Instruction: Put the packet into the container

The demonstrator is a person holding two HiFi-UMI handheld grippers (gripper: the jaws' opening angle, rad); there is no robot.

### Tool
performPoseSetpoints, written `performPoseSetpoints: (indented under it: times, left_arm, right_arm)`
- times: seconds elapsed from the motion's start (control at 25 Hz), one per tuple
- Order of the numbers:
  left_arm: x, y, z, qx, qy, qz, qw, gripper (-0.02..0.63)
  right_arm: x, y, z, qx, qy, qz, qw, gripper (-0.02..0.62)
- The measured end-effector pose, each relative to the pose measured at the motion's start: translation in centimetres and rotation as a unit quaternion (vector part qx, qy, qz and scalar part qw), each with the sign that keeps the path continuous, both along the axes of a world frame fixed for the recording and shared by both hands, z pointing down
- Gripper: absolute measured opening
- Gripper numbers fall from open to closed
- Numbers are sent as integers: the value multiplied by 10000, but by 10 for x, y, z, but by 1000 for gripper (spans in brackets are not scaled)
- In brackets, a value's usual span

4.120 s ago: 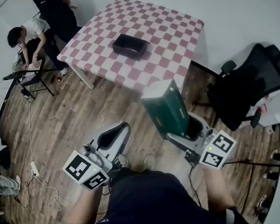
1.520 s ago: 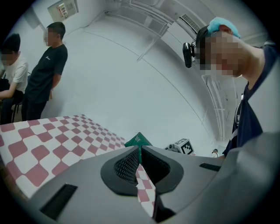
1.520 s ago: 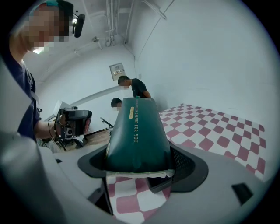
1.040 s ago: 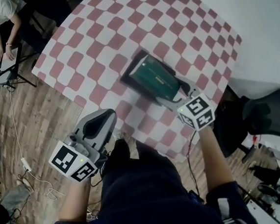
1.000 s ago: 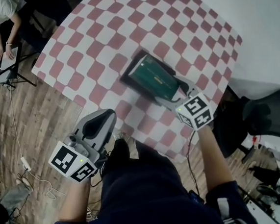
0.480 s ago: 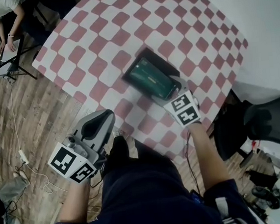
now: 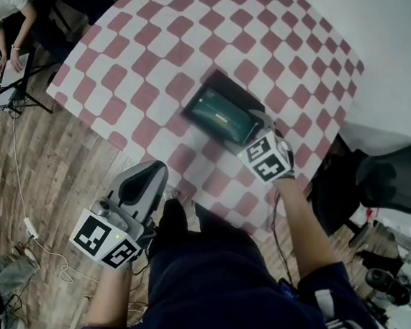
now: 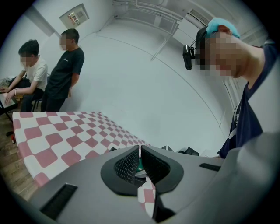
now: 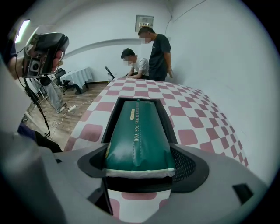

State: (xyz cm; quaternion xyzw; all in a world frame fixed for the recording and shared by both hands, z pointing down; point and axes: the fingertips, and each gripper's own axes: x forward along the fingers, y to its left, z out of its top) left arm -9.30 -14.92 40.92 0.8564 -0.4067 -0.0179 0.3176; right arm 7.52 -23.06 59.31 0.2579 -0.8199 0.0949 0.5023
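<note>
The green packet (image 7: 221,115) lies flat inside the black container (image 7: 239,94) on the checkered table (image 7: 144,57). My right gripper (image 7: 250,131) is at the container's near end, its jaws spread against both sides of the packet's sealed end. In the right gripper view the packet (image 9: 138,131) fills the gap of the right gripper (image 9: 139,162), with the container's wall (image 9: 111,119) around it. My left gripper (image 7: 151,176) hangs off the table's near edge over the floor, shut and holding nothing. In its own view the left gripper (image 8: 140,161) shows jaws nearly touching.
A black office chair (image 7: 391,178) stands to the right of the table. A person (image 7: 3,13) sits by a stand at the far left, and cables (image 7: 27,228) trail over the wood floor. Two people (image 9: 148,57) are beyond the table's far side.
The right gripper carried the packet from above the floor to the table and lowered it flat into the container. In the last half second it barely shifted. The left gripper stayed put.
</note>
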Motion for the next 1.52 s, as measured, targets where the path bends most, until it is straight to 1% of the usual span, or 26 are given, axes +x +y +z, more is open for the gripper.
performPoseSetpoints:
  times: [0.32, 0.48, 0.6, 0.76, 0.88, 1.0, 1.08, 1.2, 1.28, 1.4, 1.44, 1.52]
  left_arm:
    - [1, 1, -2, 31, 48, 27, 10000, 38]
    - [0, 0, -2, 29, 55, 54, 10000, 38]
    - [0, 1, -3, 30, 51, 89, 9999, 38]
    - [5, 1, -10, 122, 40, 180, 9998, 38]
    - [9, 1, -17, 194, 10, 266, 9995, 38]
    - [15, 1, -26, 296, -12, 359, 9989, 38]
    - [20, 0, -34, 378, -33, 436, 9983, 38]
    - [27, -1, -46, 500, -63, 555, 9972, 38]
    - [31, 1, -53, 564, -79, 618, 9965, 38]
    - [36, 2, -62, 656, -102, 726, 9951, 38]
    - [38, 3, -65, 681, -108, 765, 9947, 38]
    - [43, 4, -70, 730, -117, 842, 9937, 38]
  right_arm:
    - [0, 1, -1, -86, -8, -79, 9999, 410]
    - [-3, -1, -13, -252, -301, -162, 9991, 436]
    - [-8, 1, -20, -309, -453, -179, 9983, 436]
    - [-11, 4, -39, -149, -724, -79, 9972, 436]
    - [-13, 6, -66, 92, -1061, 29, 9943, 434]
    - [-15, 11, -103, 288, -1661, 150, 9856, 434]
    - [-15, 16, -128, 418, -2076, 228, 9771, 433]
    - [-11, 27, -159, 566, -2565, 320, 9643, 431]
    - [-8, 36, -177, 696, -2743, 335, 9585, 422]
    - [-5, 48, -198, 897, -2841, 358, 9539, 397]
    - [-3, 51, -204, 958, -2880, 391, 9520, 383]
    - [1, 57, -216, 1091, -2997, 493, 9465, 332]
